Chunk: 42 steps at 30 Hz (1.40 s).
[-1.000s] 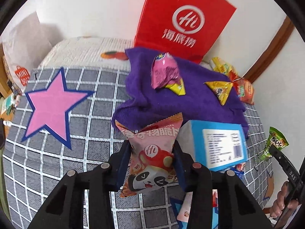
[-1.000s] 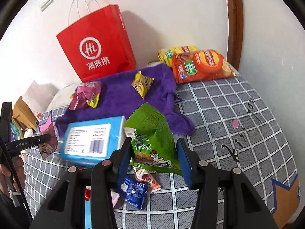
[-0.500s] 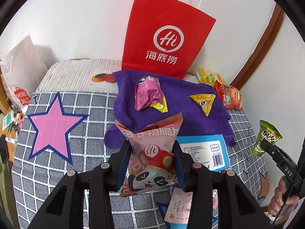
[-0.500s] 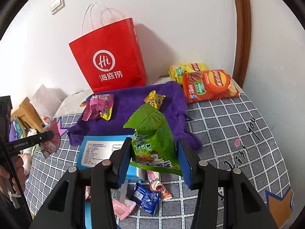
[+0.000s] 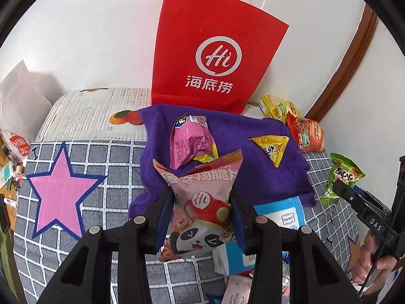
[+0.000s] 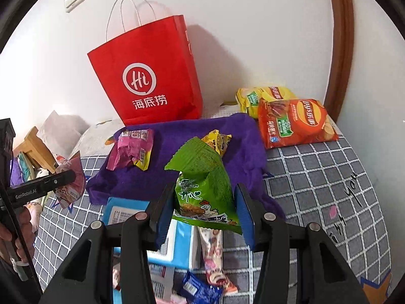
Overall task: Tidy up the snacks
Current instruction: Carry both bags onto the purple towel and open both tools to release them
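My left gripper (image 5: 202, 209) is shut on a pink panda snack packet (image 5: 201, 207), held above the bed in front of the purple cloth (image 5: 238, 131). My right gripper (image 6: 206, 205) is shut on a green chicken snack packet (image 6: 202, 179), also held above the bed. On the purple cloth (image 6: 177, 174) lie a pink packet (image 5: 189, 139) and a yellow triangular packet (image 5: 272, 148). A red paper bag (image 5: 215, 50) stands upright behind the cloth against the wall; it also shows in the right wrist view (image 6: 149, 76). The green packet shows at the right of the left wrist view (image 5: 340, 177).
A blue box (image 6: 126, 212) and several small loose packets (image 6: 200, 287) lie on the grey checked bedcover (image 6: 316, 177) below the grippers. Orange (image 6: 296, 124) and yellow (image 6: 260, 96) chip bags lie at the back right by the wooden frame (image 6: 340, 50). White bags sit at the far left.
Both grippers have lifted and drawn back with their packets; the red bag and purple cloth now sit lower and farther in view. The jaws have stayed shut.
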{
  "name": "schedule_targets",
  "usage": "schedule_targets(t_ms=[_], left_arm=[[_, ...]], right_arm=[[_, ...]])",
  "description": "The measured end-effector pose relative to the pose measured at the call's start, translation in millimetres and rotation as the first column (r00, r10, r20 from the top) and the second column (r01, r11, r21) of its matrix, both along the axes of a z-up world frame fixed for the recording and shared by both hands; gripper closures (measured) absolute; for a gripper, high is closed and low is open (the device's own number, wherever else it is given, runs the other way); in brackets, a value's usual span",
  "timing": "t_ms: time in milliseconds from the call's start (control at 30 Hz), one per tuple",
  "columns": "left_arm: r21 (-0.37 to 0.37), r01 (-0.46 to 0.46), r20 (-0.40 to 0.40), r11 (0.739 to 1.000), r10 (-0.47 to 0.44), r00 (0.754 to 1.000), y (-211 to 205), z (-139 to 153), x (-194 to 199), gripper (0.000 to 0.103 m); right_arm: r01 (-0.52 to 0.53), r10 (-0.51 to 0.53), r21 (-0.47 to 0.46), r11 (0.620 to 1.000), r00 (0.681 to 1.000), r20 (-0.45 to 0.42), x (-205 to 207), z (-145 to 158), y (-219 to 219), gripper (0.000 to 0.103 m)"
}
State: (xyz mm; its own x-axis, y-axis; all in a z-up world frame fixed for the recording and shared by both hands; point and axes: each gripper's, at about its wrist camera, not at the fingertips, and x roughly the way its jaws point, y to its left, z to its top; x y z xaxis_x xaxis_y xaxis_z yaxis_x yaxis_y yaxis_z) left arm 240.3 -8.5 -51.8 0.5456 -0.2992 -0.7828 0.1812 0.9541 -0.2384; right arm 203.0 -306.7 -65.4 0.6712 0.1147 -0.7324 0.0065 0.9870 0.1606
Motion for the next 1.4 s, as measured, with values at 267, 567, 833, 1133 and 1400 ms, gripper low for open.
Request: schedule_targets(t_ms=[267, 567, 833, 1133, 1400], left_arm=[[0.010, 0.011, 0.006, 1.000, -0.011, 1.000, -7, -6, 20, 0.062], [-0.007, 0.006, 0.005, 1.000, -0.006, 1.000, -11, -14, 36, 0.062], [-0.001, 0.013, -0.008, 1.000, -0.013, 1.000, -17, -23, 49, 0.062], [-0.004, 0.027, -0.026, 1.000, -0.027, 0.999, -23, -34, 63, 0.062], [0.012, 0.023, -0.029, 1.000, -0.023, 0.999, -28, -42, 71, 0.062]], right_arm=[[-0.005, 0.005, 0.006, 1.000, 1.000, -0.026, 27, -13, -2, 0.056], [-0.006, 0.006, 0.002, 1.000, 0.999, -0.051, 47, -29, -7, 0.056], [-0.014, 0.013, -0.007, 1.000, 0.997, -0.077, 66, -45, -5, 0.056], [-0.034, 0.031, -0.020, 0.999, 0.993, -0.114, 82, -65, -2, 0.056], [-0.045, 0.041, -0.027, 0.999, 0.988, -0.146, 90, -78, -2, 0.056]])
